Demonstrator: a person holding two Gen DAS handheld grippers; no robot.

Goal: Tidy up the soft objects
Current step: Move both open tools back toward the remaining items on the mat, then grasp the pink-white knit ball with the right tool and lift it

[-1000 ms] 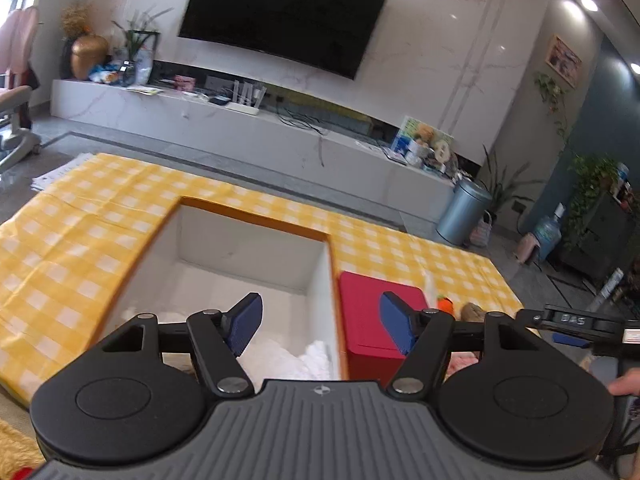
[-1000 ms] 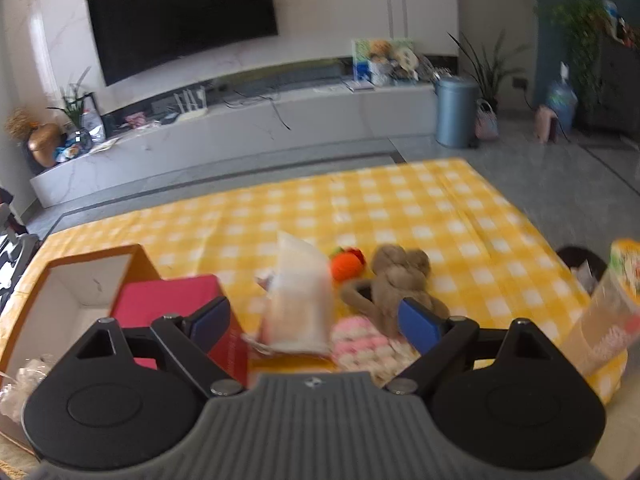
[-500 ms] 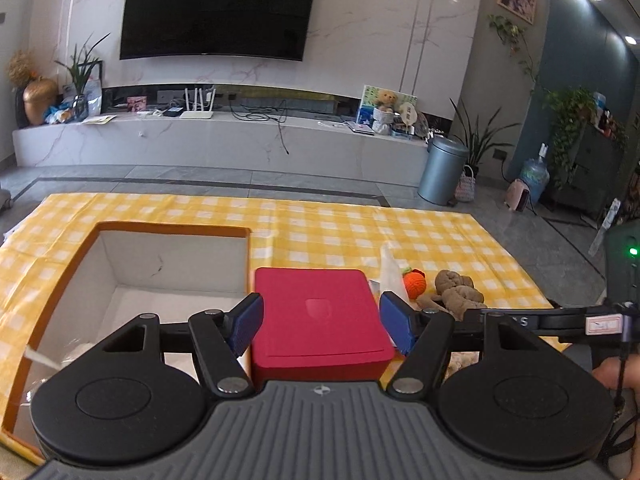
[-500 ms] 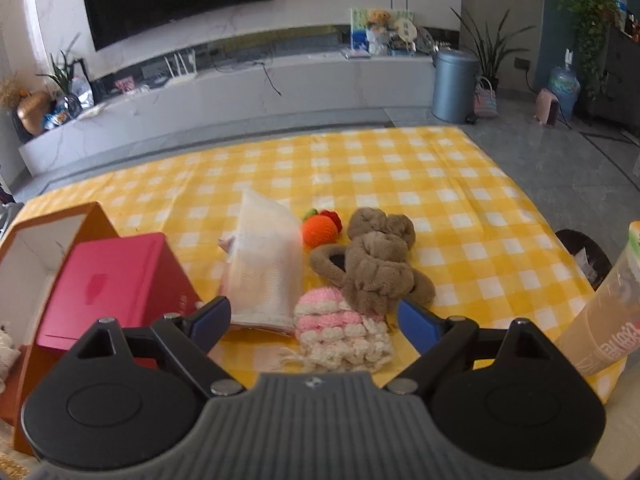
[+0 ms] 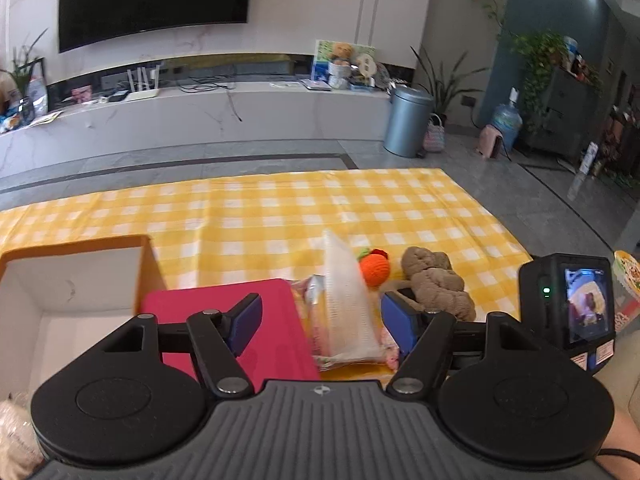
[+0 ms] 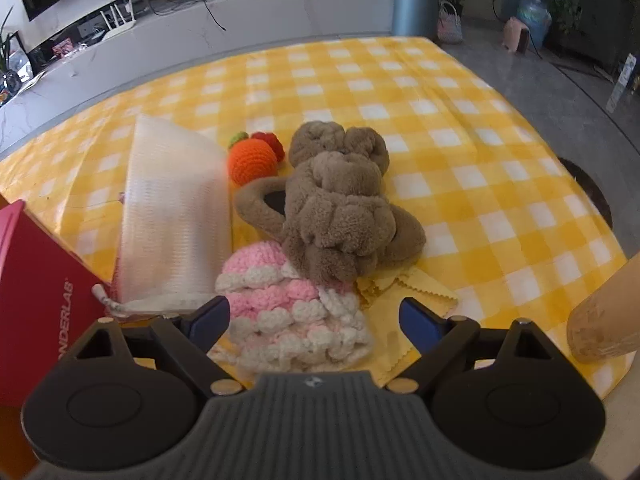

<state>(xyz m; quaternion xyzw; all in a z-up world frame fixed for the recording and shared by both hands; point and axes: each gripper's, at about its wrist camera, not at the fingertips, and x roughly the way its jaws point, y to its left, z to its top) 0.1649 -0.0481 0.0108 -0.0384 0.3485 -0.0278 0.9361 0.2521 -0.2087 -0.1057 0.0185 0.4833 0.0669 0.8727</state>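
yellow checked cloth (image 6: pixel 460 128); pink knit piece (image 6: pixel 288 312) partly hidden behind right gripper (image 6: pixel 314 322).

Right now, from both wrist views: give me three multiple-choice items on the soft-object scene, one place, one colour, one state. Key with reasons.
1. Where does the pink-and-white crochet piece lie?
A. Inside the open box
B. On the cloth, just ahead of the right claw
C. On top of the red box

2. What colour is the crochet ball beside the brown plush toy?
A. Orange
B. Blue
C. Purple

3. How does the right claw stand?
A. Shut on the plush toy
B. Shut on the mesh bag
C. Open, gripping nothing

Key: 1 B, it lies on the checked cloth between the blue pads. 2 A, orange with a green top. 3 C, its pads stand wide apart, pressing on nothing.
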